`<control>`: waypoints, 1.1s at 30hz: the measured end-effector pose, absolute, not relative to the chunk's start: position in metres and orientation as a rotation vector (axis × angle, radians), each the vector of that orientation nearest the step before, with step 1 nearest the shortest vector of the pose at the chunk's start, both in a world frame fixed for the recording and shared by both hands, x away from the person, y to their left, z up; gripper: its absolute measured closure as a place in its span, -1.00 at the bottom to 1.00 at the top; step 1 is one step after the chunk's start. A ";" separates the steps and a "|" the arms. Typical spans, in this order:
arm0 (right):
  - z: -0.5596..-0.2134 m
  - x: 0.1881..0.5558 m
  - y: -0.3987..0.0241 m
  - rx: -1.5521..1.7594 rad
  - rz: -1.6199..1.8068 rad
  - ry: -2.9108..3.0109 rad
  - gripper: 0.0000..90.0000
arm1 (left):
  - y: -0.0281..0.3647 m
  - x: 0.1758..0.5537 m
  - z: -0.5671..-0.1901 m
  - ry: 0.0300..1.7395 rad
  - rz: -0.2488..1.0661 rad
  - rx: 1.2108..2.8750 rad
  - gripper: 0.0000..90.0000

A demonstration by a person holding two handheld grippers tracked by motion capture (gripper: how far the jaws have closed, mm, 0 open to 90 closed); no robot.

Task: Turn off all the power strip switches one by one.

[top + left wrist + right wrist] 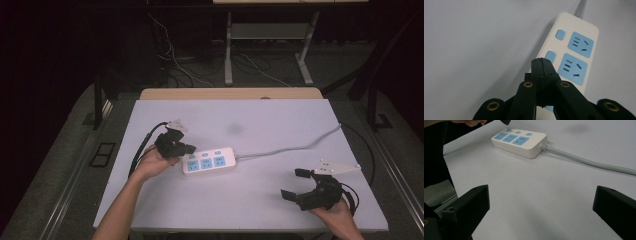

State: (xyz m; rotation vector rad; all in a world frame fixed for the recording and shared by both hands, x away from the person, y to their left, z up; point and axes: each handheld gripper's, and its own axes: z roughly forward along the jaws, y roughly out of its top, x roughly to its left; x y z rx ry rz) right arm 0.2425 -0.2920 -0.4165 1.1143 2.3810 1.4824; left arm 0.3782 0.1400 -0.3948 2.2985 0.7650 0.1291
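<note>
Overhead, a smooth white oblong power strip [209, 160] with blue sockets — left gripper [188, 148] jaws together, right gripper [296, 183] jaws apart.

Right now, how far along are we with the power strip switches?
Possibly done: a red light glows by the far switch. In hand: the left gripper, jaws shut, is at the near end of the power strip; contact with a switch is hidden. Left: unclear for the other switches. The right gripper waits open, apart.
</note>
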 end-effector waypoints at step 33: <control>-0.416 0.242 -0.292 1.108 1.481 2.384 -0.98 | 0.100 0.382 -0.392 0.648 0.122 2.385 0.99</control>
